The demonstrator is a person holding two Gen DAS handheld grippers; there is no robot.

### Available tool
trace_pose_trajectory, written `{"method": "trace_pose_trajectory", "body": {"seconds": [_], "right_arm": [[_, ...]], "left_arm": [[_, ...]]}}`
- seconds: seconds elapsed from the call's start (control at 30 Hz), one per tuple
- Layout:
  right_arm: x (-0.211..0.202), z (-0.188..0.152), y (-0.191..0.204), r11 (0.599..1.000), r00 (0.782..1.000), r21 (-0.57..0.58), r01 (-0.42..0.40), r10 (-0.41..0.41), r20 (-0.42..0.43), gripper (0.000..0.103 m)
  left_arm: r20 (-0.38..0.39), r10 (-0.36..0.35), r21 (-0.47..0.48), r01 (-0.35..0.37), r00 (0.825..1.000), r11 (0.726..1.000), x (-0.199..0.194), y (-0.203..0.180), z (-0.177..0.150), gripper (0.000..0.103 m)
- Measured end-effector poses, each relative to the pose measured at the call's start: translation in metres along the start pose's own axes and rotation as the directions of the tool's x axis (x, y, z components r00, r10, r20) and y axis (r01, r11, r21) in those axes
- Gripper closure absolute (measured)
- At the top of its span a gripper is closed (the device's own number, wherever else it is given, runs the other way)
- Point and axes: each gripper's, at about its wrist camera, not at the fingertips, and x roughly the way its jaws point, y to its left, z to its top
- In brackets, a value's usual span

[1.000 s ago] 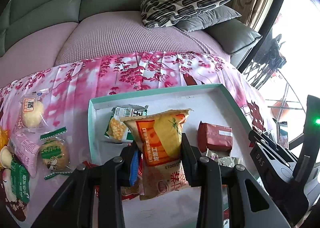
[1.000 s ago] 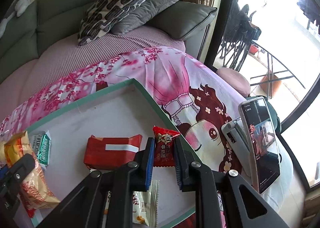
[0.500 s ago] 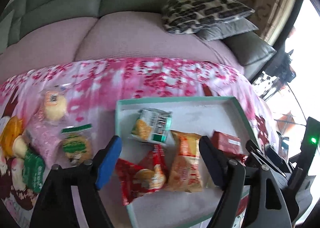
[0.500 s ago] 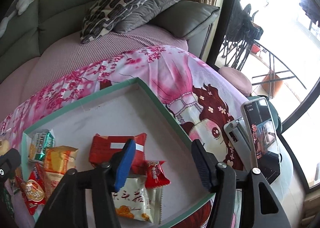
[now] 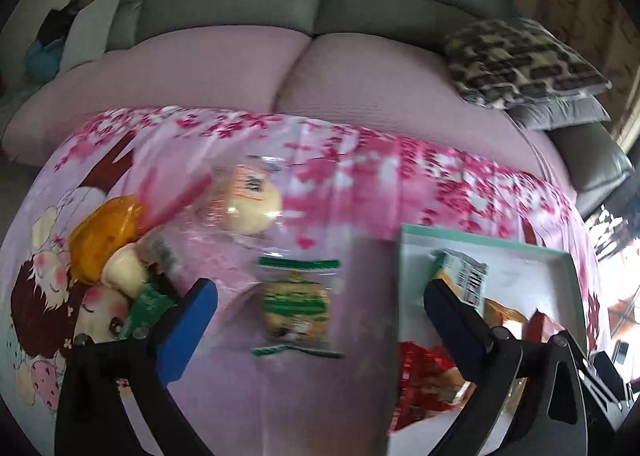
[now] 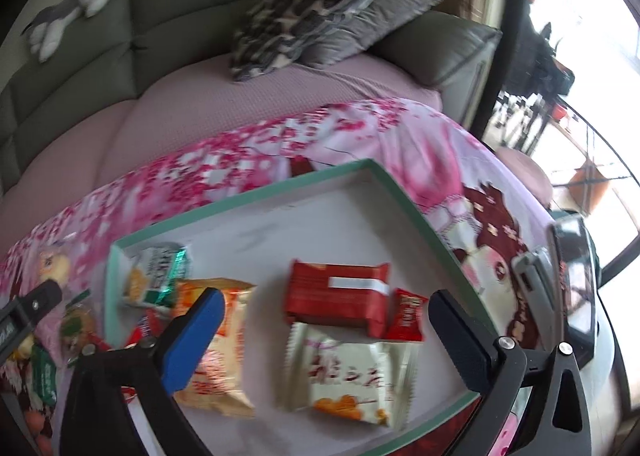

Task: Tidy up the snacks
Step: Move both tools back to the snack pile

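Both tongs just opened, snacks dropped | left tongs (image 5: 320,320) over green-wrapped cookie (image 5: 295,306)

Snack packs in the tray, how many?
6: green-white pack far-left, orange bag beside it, red bag half-hidden beside that, big red pack centre, small red sachet right, white pack nearest. Others possibly hidden.

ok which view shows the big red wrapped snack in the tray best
The right wrist view: the red wrapped snack lies in full sight in the tray. The left wrist view shows only its corner behind a jaw.
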Motion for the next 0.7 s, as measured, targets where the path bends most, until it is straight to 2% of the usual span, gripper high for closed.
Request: {"method": "trace_pose_trajectory", "body": {"seconds": [0.2, 0.37, 0.53, 0.7], "right_arm": [[-0.003, -0.003, 0.019, 0.999, 1.0, -0.047, -0.027, 0.027, 0.001, 0.0], [-0.012, -0.004, 0.036, 0.995, 0.997, -0.076, -0.061, 0.064, 0.033, 0.0], [-0.021, -0.007, 0.056, 0.987, 0.99, -0.093, -0.128, 0.132, 0.039, 0.0], [-0.029, -0.01, 0.077, 0.978, 0.985, -0.131, -0.159, 0.166, 0.044, 0.0]], "left_arm": [[0.012, 0.053, -0.063, -0.053, 0.998, 0.997, 0.0, 0.032, 0.001, 0.0], [0.045, 0.092, -0.069, -0.088, 0.995, 0.994, -0.007, 0.05, -0.001, 0.0], [0.058, 0.113, -0.101, -0.106, 0.992, 0.989, -0.014, 0.073, -0.004, 0.0], [0.056, 0.129, -0.142, -0.12, 0.99, 0.983, -0.02, 0.101, -0.005, 0.0]]}}
